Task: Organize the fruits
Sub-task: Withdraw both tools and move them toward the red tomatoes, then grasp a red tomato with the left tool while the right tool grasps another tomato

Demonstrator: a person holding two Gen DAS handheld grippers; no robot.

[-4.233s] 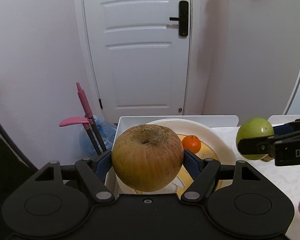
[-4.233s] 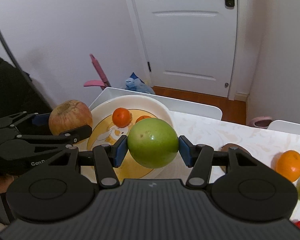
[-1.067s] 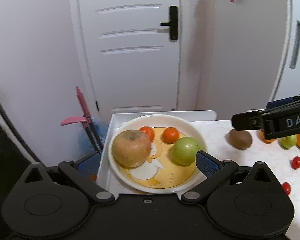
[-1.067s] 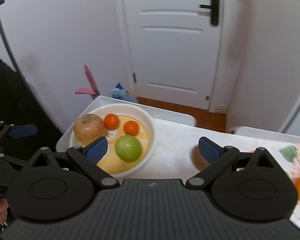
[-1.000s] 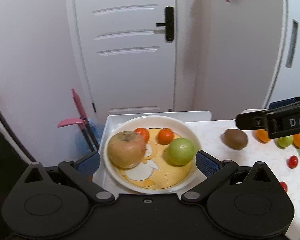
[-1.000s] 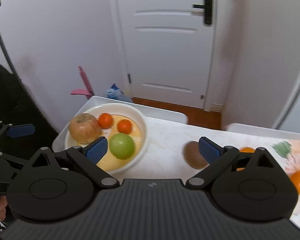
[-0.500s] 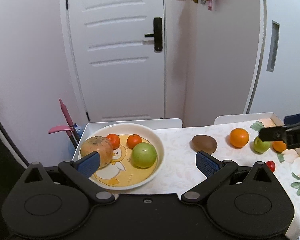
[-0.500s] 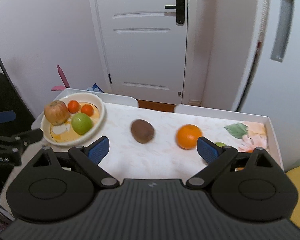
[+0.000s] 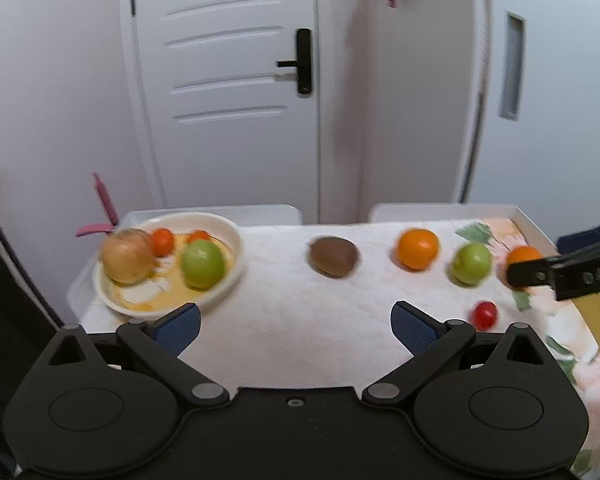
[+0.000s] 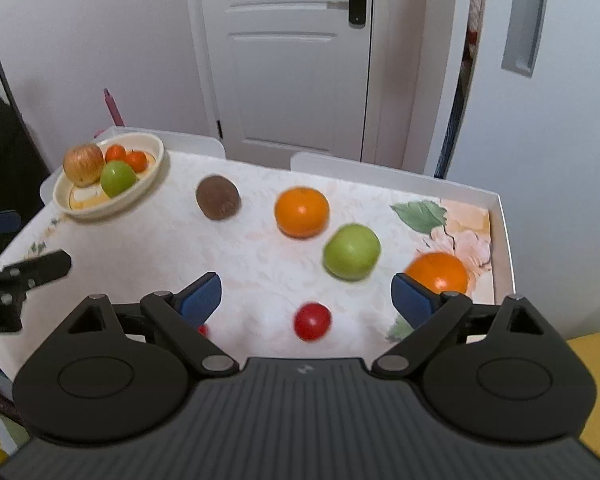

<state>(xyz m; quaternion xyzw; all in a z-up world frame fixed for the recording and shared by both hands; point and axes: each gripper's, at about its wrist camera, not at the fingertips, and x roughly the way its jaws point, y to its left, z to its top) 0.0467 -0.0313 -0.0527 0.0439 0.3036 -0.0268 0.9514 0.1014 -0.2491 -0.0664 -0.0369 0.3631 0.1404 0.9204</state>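
Risks, left to right. The bowl (image 10: 158,160) at the left end of the surface (image 10: 160,240) already holds a russet apple (image 10: 83,164), a green apple (image 10: 118,178) and two small oranges (image 10: 125,157); a further fruit dropped in could knock one over the rim. The kiwi (image 10: 218,197), orange (image 10: 301,212), loose green apple (image 10: 351,252) and far-right orange (image 10: 436,272) are round and may roll if nudged off-centre. The cherry tomato (image 10: 312,321) could crush under firm closure. Left tongs (image 9: 296,326) and right tongs (image 10: 306,294) both stand wide and empty.

Compared with 4.2 s earlier: each pair of tongs then clamped an apple; both apples now lie in the bowl, and both tongs have withdrawn from it.
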